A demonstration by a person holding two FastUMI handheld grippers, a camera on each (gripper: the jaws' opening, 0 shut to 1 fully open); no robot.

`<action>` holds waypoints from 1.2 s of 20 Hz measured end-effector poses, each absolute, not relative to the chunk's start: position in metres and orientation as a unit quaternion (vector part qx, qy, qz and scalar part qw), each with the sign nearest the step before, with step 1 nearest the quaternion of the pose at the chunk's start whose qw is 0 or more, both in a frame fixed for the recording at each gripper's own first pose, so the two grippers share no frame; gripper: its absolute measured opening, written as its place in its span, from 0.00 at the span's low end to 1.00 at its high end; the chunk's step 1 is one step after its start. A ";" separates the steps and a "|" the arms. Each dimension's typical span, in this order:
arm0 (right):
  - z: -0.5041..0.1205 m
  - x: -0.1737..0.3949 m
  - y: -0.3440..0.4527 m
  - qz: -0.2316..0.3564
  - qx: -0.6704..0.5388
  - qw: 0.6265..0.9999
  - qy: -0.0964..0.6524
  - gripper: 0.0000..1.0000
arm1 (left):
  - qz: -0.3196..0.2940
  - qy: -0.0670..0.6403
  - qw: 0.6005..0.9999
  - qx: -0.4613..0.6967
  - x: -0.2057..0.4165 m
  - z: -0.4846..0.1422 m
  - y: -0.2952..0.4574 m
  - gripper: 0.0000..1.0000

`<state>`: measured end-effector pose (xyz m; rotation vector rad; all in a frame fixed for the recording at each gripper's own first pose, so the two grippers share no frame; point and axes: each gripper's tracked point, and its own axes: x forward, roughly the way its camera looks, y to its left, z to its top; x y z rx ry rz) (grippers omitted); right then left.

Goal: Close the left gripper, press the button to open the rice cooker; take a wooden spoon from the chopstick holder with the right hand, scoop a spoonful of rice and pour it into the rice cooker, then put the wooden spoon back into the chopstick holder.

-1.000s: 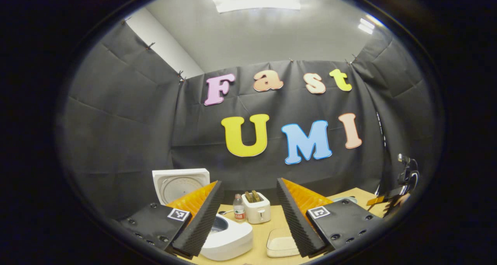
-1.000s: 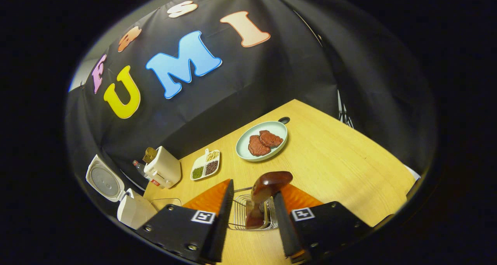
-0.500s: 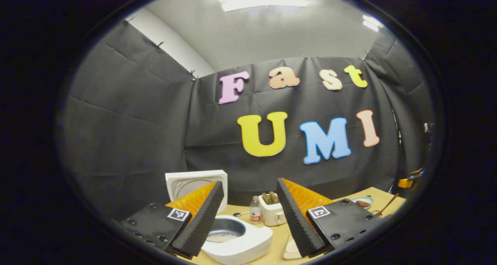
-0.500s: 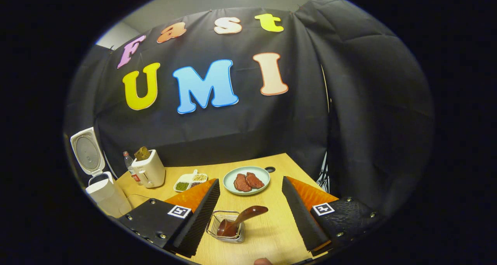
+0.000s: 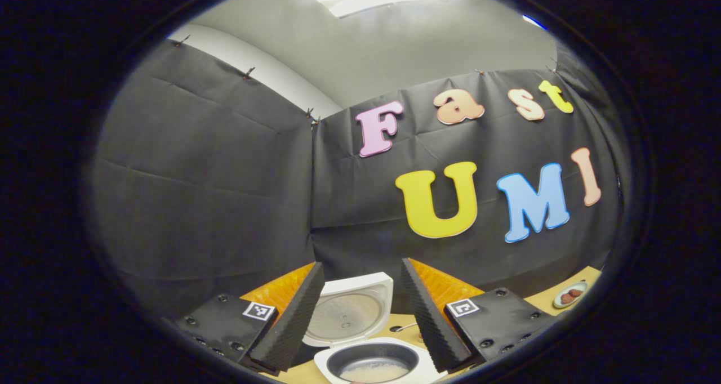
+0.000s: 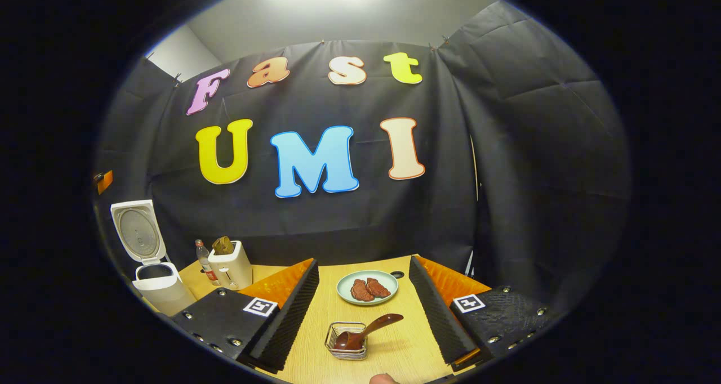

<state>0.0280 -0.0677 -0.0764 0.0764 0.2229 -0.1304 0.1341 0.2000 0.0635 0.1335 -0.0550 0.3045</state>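
A: Item, wooden spoon [image 6: 366, 331]?
B: Lay in the chopstick holder [image 6: 347, 341] on the table [image 6: 394, 339], between the spread, empty right gripper [image 6: 363, 316] fingers.
A: Rice cooker [image 5: 372, 361]?
B: Open, rice inside; left gripper [image 5: 360, 316] apart, empty. Final step judged complete; next, withdrawal only.

My left gripper [image 5: 356, 311] has two black ribbed wedge fingers [image 5: 293, 319] backed in orange, on black screw-studded plates with square white-and-black markers. My right gripper [image 6: 363, 311] looks identical; a sliver at the bottom edge may be a fingertip.
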 end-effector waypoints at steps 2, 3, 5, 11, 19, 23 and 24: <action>-0.071 0.024 -0.066 -0.073 0.029 0.991 0.105 0.98 | 0.160 -0.025 0.985 0.062 0.155 0.063 0.215 0.95; -0.070 0.022 -0.064 -0.076 0.024 0.991 0.104 0.98 | 0.162 -0.024 0.984 0.062 0.166 0.063 0.222 0.94; -0.070 0.017 -0.062 -0.082 0.013 0.991 0.105 0.98 | 0.170 -0.018 0.983 0.069 0.187 0.061 0.237 0.95; -0.073 0.003 -0.054 -0.099 -0.008 0.989 0.112 0.98 | 0.188 0.009 0.979 0.072 0.248 0.039 0.277 0.95; -0.086 -0.010 -0.044 -0.100 -0.028 0.986 0.133 0.98 | 0.210 0.069 0.975 0.034 0.318 -0.007 0.321 0.95; -0.088 -0.010 -0.041 -0.097 -0.030 0.986 0.134 0.98 | 0.220 0.112 0.969 0.000 0.334 -0.032 0.335 0.95; -0.087 -0.009 -0.039 -0.094 -0.031 0.986 0.135 0.98 | 0.227 0.120 0.967 -0.003 0.335 -0.036 0.338 0.95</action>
